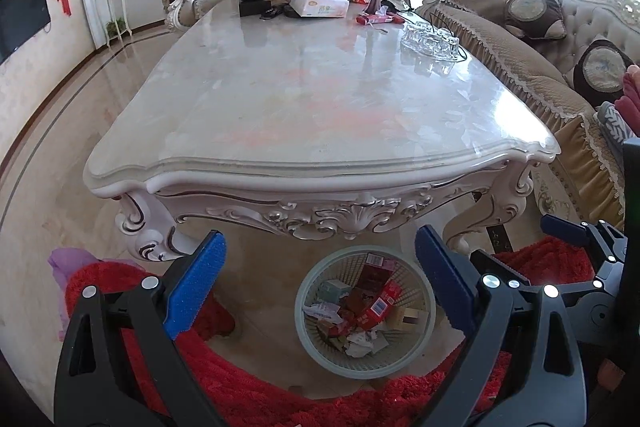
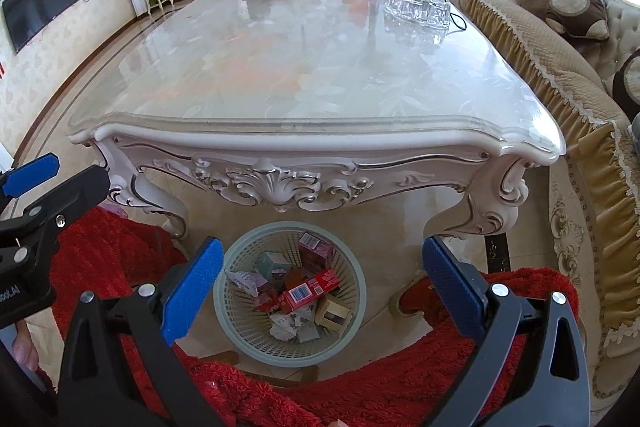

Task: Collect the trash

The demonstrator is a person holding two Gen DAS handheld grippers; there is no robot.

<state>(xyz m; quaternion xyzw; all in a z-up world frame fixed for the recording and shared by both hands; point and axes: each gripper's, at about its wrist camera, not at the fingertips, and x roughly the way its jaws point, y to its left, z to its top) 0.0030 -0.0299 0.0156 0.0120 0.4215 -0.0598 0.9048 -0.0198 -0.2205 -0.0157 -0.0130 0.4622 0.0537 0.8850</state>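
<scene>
Both the left gripper (image 1: pixel 320 287) and right gripper (image 2: pixel 322 283) spread their fingers wide and empty over the upright trash basket (image 2: pixel 356 311), whose red carton (image 2: pixel 310 291) lies slanted, before the marble bench (image 2: pixel 304 67).

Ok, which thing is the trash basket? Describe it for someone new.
Find the big white marble table. On the floor under its near carved edge stands a round pale lattice basket. It alone holds crumpled paper and boxes, a red barcoded box on top.
</scene>
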